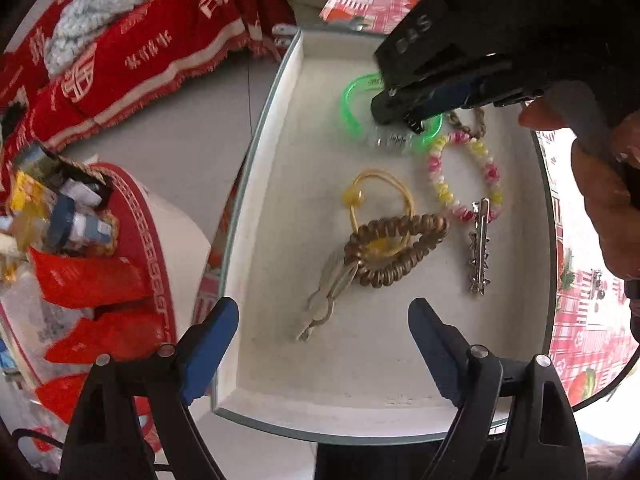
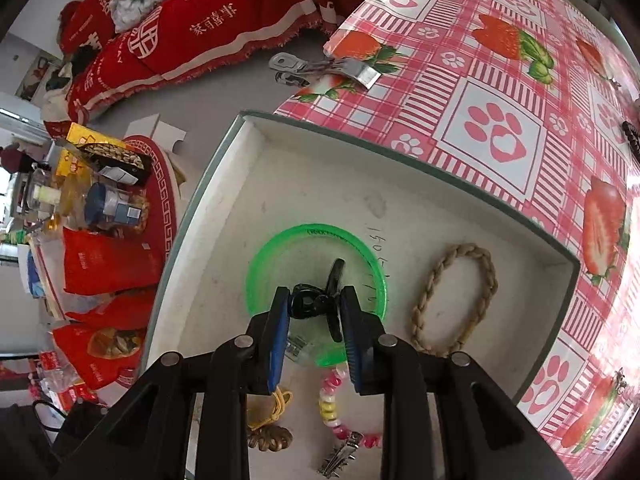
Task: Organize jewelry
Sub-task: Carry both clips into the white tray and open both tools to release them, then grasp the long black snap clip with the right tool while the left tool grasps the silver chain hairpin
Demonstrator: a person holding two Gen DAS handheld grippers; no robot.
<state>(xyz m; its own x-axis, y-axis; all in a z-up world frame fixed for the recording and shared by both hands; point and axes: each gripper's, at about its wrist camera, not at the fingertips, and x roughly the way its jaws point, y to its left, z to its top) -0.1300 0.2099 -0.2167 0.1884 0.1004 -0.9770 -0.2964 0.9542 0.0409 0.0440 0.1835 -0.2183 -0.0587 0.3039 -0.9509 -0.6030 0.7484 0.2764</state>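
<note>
A white tray [image 1: 280, 160] [image 2: 240, 184] holds a green bangle [image 1: 352, 96] [image 2: 260, 264], a pink-and-yellow bead bracelet [image 1: 440, 188] [image 2: 330, 400], a yellow hair tie [image 1: 380, 184], a brown spiral hair tie [image 1: 392, 248], a silver clip [image 1: 478, 252] [image 2: 340, 458], a silver feather piece [image 1: 328, 300] and a braided tan band [image 2: 452, 296]. My right gripper [image 2: 314, 304] [image 1: 400, 116] is shut on a small black hair clip [image 2: 316, 302] just above the green bangle. My left gripper [image 1: 324, 316] is open and empty over the tray's near end.
The tray sits at the edge of a pink strawberry tablecloth [image 2: 500, 80] with a metal clamp [image 2: 324, 66] on it. A round red box [image 1: 132, 240] full of snacks and bottles stands to the left. A red-covered sofa [image 1: 140, 40] is behind.
</note>
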